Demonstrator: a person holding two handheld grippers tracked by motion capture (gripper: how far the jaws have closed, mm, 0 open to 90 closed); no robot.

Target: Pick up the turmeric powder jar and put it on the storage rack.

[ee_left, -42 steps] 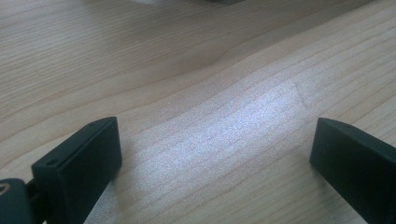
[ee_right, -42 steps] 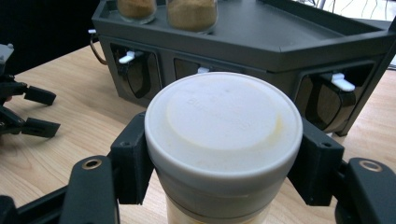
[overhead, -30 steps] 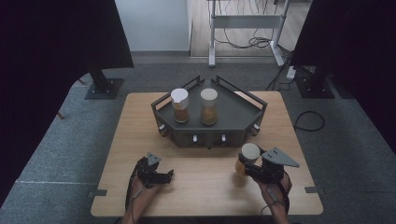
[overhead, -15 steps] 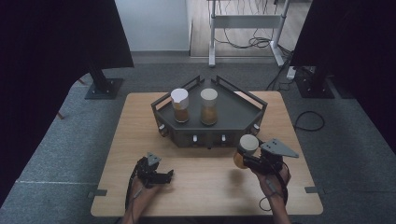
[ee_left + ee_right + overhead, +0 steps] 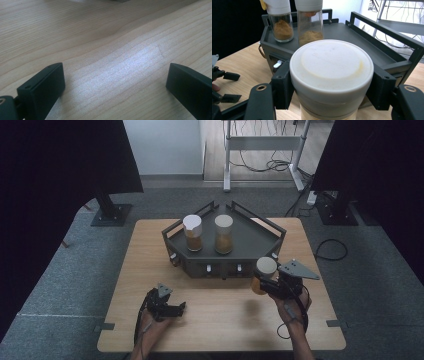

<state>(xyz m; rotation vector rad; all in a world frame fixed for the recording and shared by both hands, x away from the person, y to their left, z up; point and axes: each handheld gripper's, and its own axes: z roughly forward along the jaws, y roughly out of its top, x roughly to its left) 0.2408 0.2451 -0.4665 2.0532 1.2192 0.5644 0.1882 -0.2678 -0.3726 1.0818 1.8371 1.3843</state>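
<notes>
My right gripper (image 5: pixel 267 285) is shut on a white-lidded spice jar (image 5: pixel 266 266) holding orange-brown powder and carries it above the table, just off the front right corner of the dark tray (image 5: pixel 250 237). In the right gripper view the jar's lid (image 5: pixel 332 67) sits between both black jaws, with the tray (image 5: pixel 352 35) right behind it. Two similar jars (image 5: pixel 192 232) (image 5: pixel 223 234) stand upright at the tray's back left. My left gripper (image 5: pixel 177 309) rests at the table's front left, jaws wide apart over bare wood (image 5: pixel 115 85).
The wooden table (image 5: pixel 215 330) has bare surface between the two hands and in front of the tray. The tray has raised rails (image 5: pixel 384 25) along its sides. Black stands (image 5: pixel 110 210), a metal frame and cables sit on the floor beyond.
My right gripper has lifted the jar and carried it a little toward the tray's front right corner. The left gripper has stayed put.
</notes>
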